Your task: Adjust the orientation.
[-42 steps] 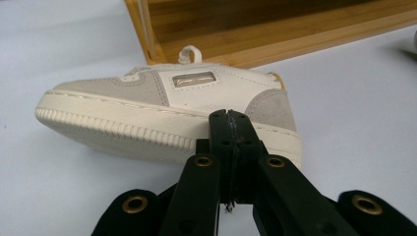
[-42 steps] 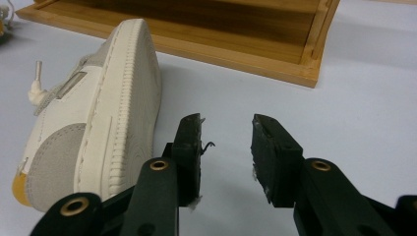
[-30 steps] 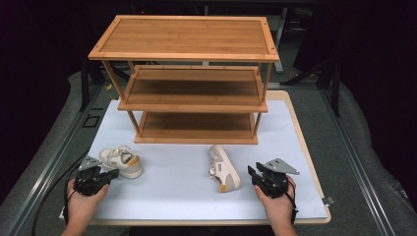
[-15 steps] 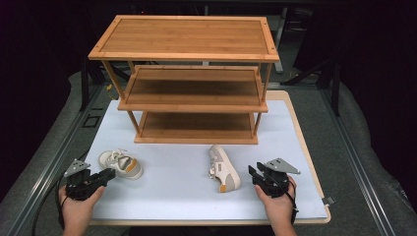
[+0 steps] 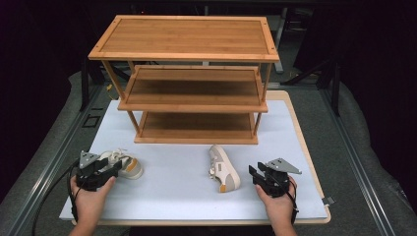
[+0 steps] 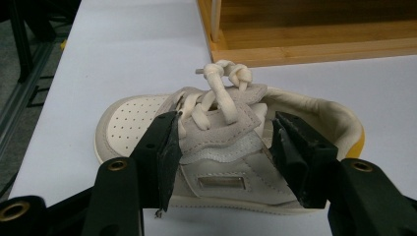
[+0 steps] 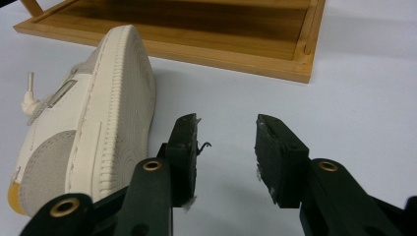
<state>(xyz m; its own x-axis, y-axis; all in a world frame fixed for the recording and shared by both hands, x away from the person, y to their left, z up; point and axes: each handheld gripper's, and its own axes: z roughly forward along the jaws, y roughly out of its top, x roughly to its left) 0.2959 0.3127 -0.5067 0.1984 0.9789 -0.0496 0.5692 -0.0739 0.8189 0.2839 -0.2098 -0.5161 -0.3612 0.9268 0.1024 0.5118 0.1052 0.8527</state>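
Cream shoe [image 6: 231, 147] upright near counter's [image 5: 167, 196] front-left corner, left gripper [image 5: 105, 169] jaws just opened wide astride it, not pressing. Right gripper [image 7: 223, 152] jaws wide, empty, beside second shoe [image 5: 223, 168] lying sideways; open room between.

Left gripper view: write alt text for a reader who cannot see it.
The left gripper, its black jaws open, straddles a small cream sneaker with knotted white laces and a yellow heel, upright on the white tabletop. The light wooden shoe rack's bottom shelf lies beyond.
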